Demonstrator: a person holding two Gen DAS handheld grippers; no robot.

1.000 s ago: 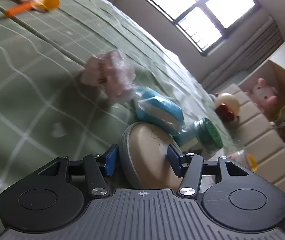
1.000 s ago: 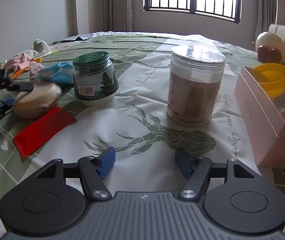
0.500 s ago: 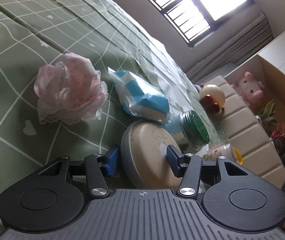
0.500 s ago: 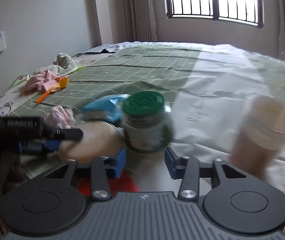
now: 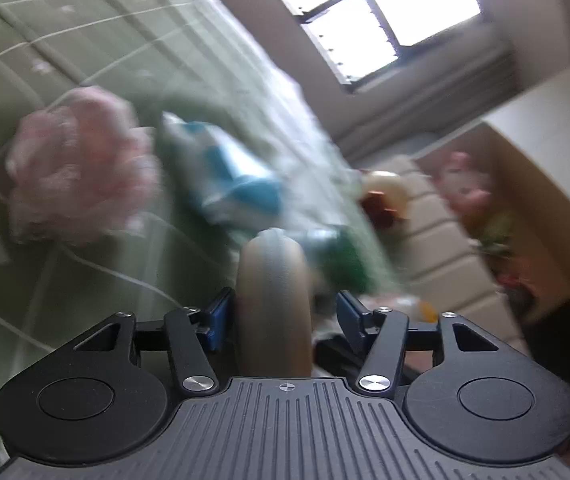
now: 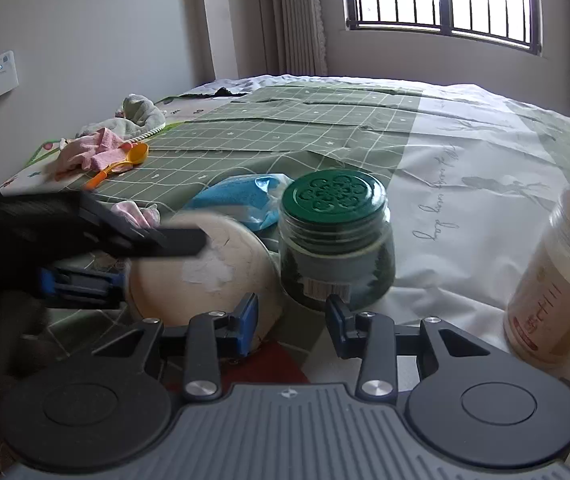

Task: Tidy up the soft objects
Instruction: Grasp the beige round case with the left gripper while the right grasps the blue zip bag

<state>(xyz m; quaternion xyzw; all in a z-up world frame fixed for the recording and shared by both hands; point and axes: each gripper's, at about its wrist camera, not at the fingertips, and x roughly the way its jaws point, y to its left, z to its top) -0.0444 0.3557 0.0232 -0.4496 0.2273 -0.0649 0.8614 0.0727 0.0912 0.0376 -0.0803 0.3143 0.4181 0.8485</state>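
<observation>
Left tool (image 5: 281,316) open around beige round cushion (image 5: 275,300); green-lidded jar (image 6: 335,240) beside it

Bed (image 6: 465,152): bore every item.
Round cushion (image 6: 205,272): stood on edge, just left of lidded jar (image 6: 335,240).
Packet (image 6: 241,200): lay behind cushion.
Ruffled cloth (image 5: 81,164): lay left of packet.
Tall canister (image 6: 557,292): stood right of jar, well apart.
Scoop (image 6: 125,162): lay far back left, beside a cloth pile (image 6: 97,148).
</observation>
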